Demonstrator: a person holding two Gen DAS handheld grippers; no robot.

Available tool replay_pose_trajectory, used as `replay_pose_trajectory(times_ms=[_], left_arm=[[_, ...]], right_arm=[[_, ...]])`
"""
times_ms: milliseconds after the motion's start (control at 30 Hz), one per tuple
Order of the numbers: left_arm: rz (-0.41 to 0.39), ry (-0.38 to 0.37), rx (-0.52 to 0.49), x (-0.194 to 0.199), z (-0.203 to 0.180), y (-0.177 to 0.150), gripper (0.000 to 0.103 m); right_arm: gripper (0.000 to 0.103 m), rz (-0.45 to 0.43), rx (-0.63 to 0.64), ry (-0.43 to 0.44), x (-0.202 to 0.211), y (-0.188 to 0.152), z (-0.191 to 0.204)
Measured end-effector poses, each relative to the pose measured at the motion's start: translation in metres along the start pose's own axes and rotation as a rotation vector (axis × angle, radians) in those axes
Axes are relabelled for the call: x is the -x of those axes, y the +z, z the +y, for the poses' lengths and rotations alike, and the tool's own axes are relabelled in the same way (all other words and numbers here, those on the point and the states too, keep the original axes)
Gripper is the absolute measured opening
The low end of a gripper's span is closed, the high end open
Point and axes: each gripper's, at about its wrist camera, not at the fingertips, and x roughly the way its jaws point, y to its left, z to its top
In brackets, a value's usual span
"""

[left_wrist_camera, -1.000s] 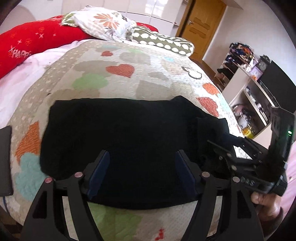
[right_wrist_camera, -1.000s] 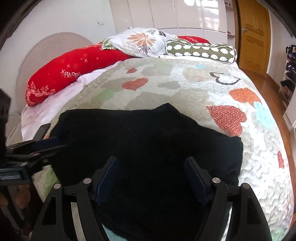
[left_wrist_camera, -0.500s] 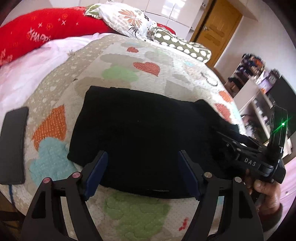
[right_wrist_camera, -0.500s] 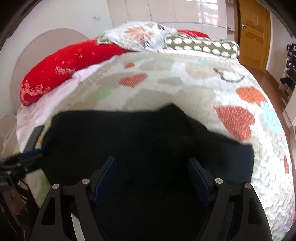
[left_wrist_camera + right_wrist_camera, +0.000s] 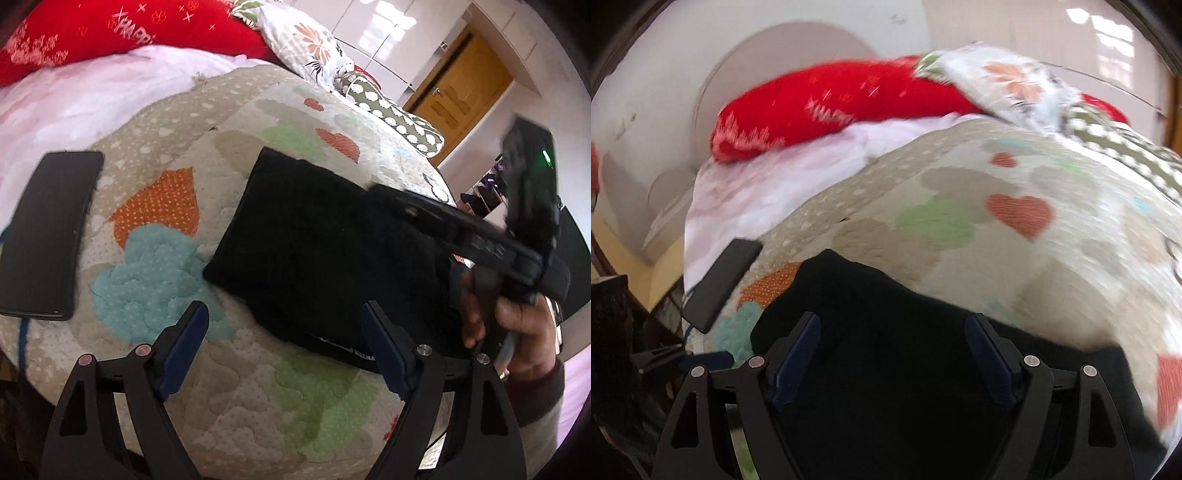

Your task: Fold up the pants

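pants (image 5: 317, 254): black, folded, flat on bed quilt (image 5: 236, 398) | left tongs (image 5: 284, 347): wide, just opening, empty | right tongs (image 5: 894, 354): wide, just opening, seemingly empty above pants (blurred) | phone (image 5: 48, 236): beside pants

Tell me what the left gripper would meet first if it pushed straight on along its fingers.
Probably the near edge of the folded black pants, though the quilt lies just before it and depth is unclear. The left gripper is open, its jaws having just been opening, with nothing between them.
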Motion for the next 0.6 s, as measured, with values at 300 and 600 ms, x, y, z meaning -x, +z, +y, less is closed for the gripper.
replay_pose_trajectory(times_ms=[300, 600], left_arm=[[0.004, -0.021, 0.031, -0.024, 0.008, 0.004, 0.087], [-0.078, 0.004, 0.009, -0.017, 0.003, 0.008, 0.047]], right_arm=[[0.086, 0.103, 0.135, 0.084, -0.066, 0.021, 0.022], [0.035, 0.016, -0.044, 0.197, -0.048, 0.02, 0.001]])
